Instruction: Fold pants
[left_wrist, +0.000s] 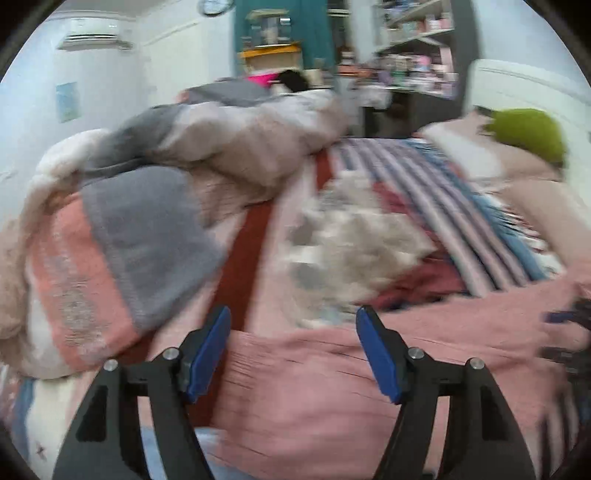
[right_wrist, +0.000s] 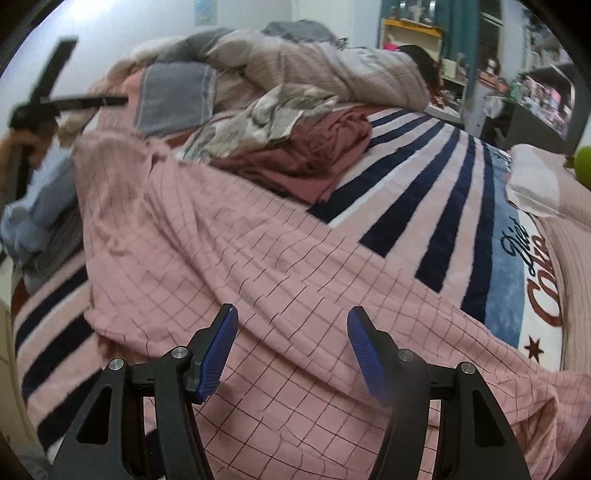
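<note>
Pink pants (right_wrist: 258, 258) with a thin dark grid lie spread and wrinkled across the striped blanket (right_wrist: 424, 177) on a bed. My right gripper (right_wrist: 292, 310) hovers over them, open, with the cloth below its blue pads and nothing pinched. In the blurred left wrist view the pants (left_wrist: 332, 387) fill the lower frame. My left gripper (left_wrist: 293, 314) stands open above them with its pads off the cloth. The right wrist view also shows the left gripper (right_wrist: 55, 92) as a black shape at the upper left, held by a hand. The right gripper (left_wrist: 569, 332) is a dark blur at the left wrist view's right edge.
A folded maroon garment (right_wrist: 314, 155) and a grey floral cloth (right_wrist: 266, 114) lie just beyond the pants. Behind them is a bunched quilt (right_wrist: 314, 62) with dark hair (right_wrist: 424, 59) at its far end. A pillow (right_wrist: 535, 177) sits right, pale blue clothes (right_wrist: 44, 206) left, and shelves (left_wrist: 413, 62) behind.
</note>
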